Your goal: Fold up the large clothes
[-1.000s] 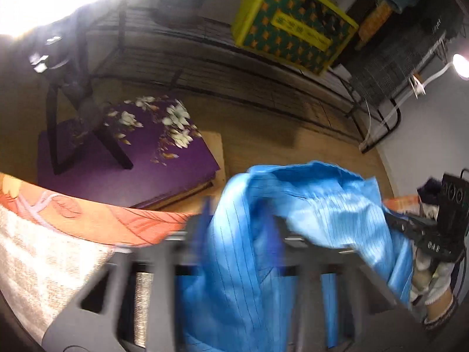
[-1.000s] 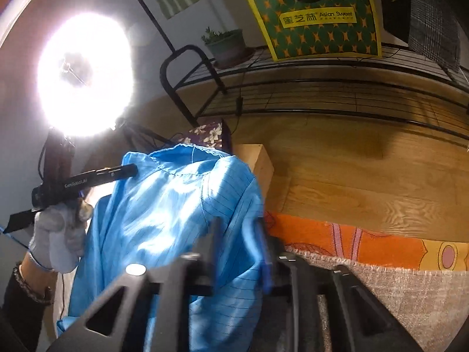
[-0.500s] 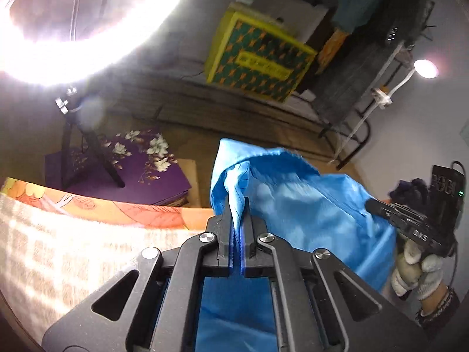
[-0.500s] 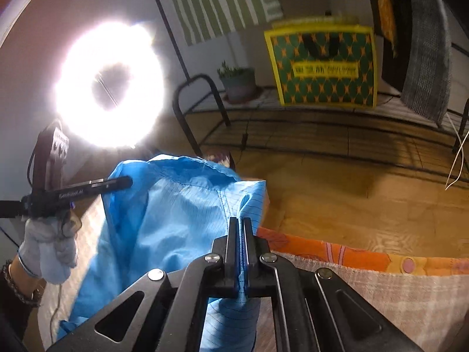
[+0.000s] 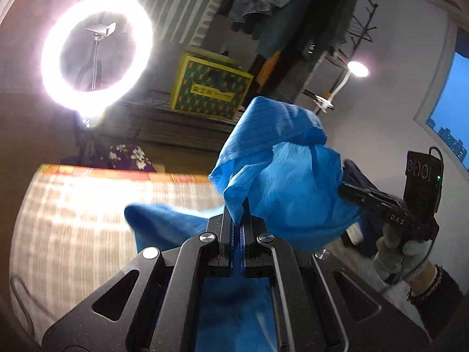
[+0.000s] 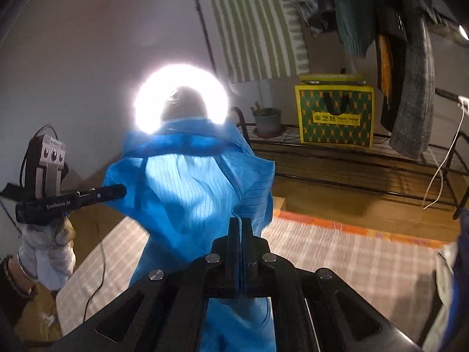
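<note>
Left wrist view looks along the left tool [image 5: 237, 220], whose jaws are pressed together on a seam of the blue garment [image 5: 281, 182]; cloth billows just ahead of its tips and more hangs below it, between the tool's arms. Off to its right the right tool [image 5: 381, 202] shows in a gloved hand [image 5: 401, 252], its front end buried in the far side of the same cloth. From the right wrist view, the right tool [image 6: 239, 228] is likewise clamped tight on an edge of the garment [image 6: 187, 182], which rises in front of it and partly covers the ring light [image 6: 181, 96] beyond; the left tool [image 6: 73, 201] pinches the cloth to its left, gripped by the other gloved hand [image 6: 47, 249]. Holding the garment at two separated points, clear above the checked mat [image 6: 351, 252], probably serves to let it hang open and straighten out so it can be laid flat for folding. Both tools tilt forward and somewhat downward, held up at roughly matching height, wrists angled toward each other.
</note>
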Demonstrator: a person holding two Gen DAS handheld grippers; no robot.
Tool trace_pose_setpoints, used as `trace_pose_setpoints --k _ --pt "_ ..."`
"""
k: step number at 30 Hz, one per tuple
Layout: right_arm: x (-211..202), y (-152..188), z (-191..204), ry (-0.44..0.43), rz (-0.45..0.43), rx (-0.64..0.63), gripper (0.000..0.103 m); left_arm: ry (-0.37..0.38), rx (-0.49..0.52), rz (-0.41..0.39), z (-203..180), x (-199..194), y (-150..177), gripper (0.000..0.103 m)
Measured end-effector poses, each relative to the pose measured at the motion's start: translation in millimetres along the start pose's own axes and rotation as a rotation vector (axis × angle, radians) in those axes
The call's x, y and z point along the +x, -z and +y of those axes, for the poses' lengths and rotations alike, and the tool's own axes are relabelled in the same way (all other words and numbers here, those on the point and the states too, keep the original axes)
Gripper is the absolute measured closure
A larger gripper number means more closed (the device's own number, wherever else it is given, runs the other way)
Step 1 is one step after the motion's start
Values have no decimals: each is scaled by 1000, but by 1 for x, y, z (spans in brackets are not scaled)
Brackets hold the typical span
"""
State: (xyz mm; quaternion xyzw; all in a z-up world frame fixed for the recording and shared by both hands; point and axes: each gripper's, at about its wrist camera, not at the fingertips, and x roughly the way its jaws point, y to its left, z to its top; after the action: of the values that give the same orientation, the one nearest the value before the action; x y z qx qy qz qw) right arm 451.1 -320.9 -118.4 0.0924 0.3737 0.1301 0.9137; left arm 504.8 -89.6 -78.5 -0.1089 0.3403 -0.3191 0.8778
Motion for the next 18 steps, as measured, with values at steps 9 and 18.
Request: trace_pose_setpoints --k 9,18 --pt "-89 71 40 31 50 -62 103 13 32 62 -28 -77 98 103" --pt "-102 154 73 66 175 -119 103 -39 54 242 -33 -84 210 103"
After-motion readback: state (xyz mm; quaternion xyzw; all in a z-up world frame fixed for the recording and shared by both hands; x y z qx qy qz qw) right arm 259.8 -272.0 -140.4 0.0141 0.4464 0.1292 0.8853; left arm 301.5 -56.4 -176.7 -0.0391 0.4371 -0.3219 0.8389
